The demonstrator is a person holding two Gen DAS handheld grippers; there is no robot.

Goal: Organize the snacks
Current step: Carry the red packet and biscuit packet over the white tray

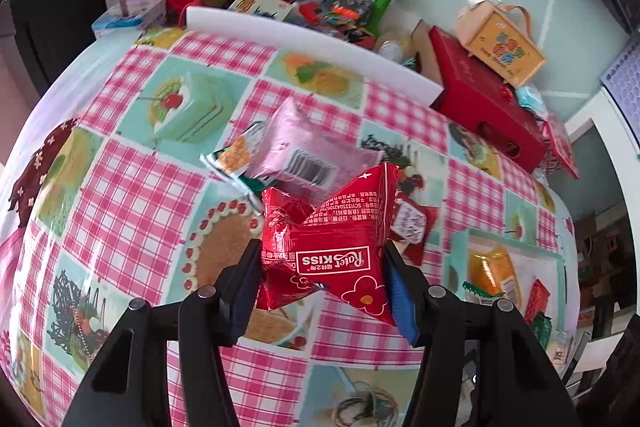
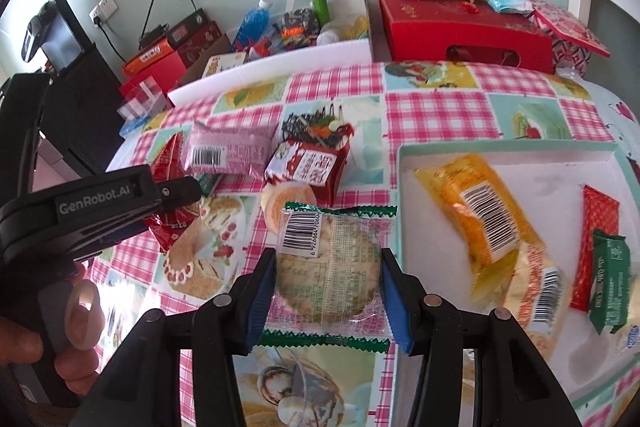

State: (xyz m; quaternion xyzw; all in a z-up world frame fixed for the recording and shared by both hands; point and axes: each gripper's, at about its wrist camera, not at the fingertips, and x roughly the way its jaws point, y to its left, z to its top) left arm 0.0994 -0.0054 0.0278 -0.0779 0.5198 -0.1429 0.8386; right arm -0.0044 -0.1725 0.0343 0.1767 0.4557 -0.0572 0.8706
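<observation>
Your left tongs (image 1: 322,269) pinch the light, crinkly red packet (image 1: 332,247) and your right tongs (image 2: 326,291) clamp the brittle biscuit pack (image 2: 328,263); squeeze gently at the edges.

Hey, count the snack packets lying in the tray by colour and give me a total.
Yellow packets: 2
Red packet: 1
Green packet: 1
Total: 4 in the tray, plus one cut-off packet at the picture's edge.
</observation>
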